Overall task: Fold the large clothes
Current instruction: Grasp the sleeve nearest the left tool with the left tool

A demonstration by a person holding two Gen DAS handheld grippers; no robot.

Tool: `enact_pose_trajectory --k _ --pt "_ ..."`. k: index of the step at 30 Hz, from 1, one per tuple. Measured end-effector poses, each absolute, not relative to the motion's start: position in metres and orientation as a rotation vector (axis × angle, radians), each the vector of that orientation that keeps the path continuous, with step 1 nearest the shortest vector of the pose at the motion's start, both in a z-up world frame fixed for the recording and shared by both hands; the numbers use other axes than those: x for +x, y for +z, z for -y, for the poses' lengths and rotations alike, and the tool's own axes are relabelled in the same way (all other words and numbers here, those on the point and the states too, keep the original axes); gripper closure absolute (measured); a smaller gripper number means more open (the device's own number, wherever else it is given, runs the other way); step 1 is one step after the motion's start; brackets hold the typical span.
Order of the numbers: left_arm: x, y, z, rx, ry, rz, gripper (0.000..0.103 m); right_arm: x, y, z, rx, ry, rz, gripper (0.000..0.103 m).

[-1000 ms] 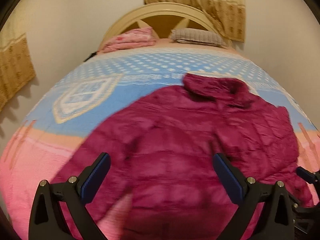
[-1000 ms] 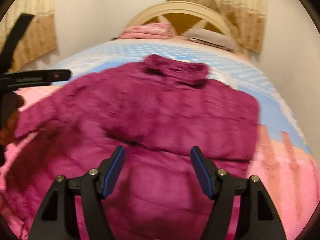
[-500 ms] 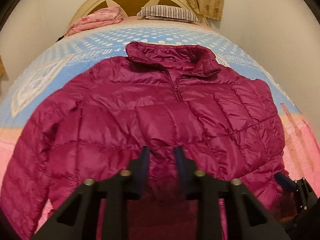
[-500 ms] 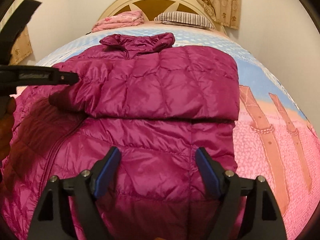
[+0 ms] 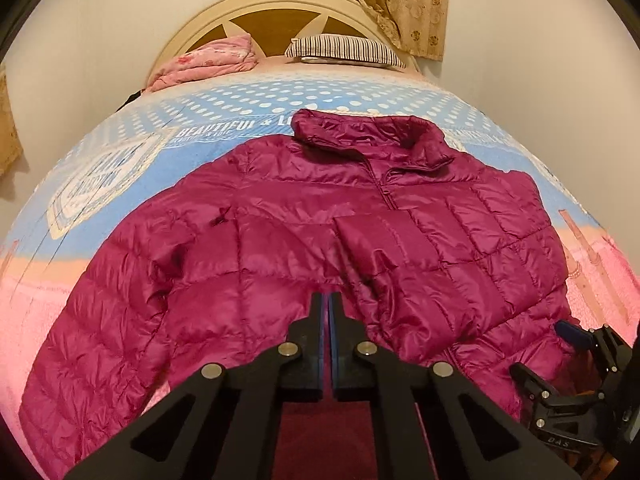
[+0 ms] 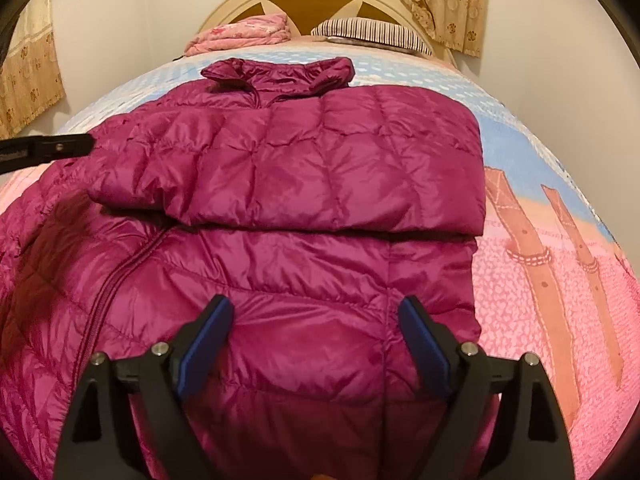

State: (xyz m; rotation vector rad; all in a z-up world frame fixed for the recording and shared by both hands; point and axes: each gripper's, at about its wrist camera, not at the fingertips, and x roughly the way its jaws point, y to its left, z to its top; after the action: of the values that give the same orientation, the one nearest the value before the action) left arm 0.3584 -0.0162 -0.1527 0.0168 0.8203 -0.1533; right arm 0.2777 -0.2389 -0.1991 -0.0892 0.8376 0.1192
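A bed with a blue-and-pink printed cover [image 5: 120, 184] fills a cream-walled room, its arched headboard [image 5: 280, 4] ahead. The magenta quilted puffer jacket [image 6: 304, 184] lies lengthwise on it — collar toward the headboard. My left gripper [image 5: 328, 300] is clenched, seemingly empty; my right gripper [image 6: 316, 312] is opening above the hem, gripping nothing.

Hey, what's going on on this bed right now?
A person with a gripper in each hand is folding a magenta puffer jacket on the bed. One sleeve already lies folded across the chest. The left gripper is shut, apparently empty; the right gripper is opening above the hem.
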Motion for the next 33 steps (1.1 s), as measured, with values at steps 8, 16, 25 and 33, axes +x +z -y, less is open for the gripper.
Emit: enact_pose_trajectory --k 8,16,25,33 --pt "0.365 -0.152 0.022 -0.115 -0.240 -0.866 0.101 0.279 -0.201 0.234 -0.119 0.105 -0.843 0.013" --pt "0.369 -0.150 0.038 -0.111 -0.200 -0.812 0.016 0.278 -0.201 0.236 -0.105 0.123 -0.845 0.013" --pt "0.399 -0.164 0.056 -0.108 -0.200 -0.883 0.019 0.277 -0.201 0.235 -0.103 0.127 -0.843 0.013" --pt "0.397 -0.176 0.065 -0.065 -0.280 -0.918 0.090 0.278 -0.201 0.235 -0.101 0.128 -0.840 0.013"
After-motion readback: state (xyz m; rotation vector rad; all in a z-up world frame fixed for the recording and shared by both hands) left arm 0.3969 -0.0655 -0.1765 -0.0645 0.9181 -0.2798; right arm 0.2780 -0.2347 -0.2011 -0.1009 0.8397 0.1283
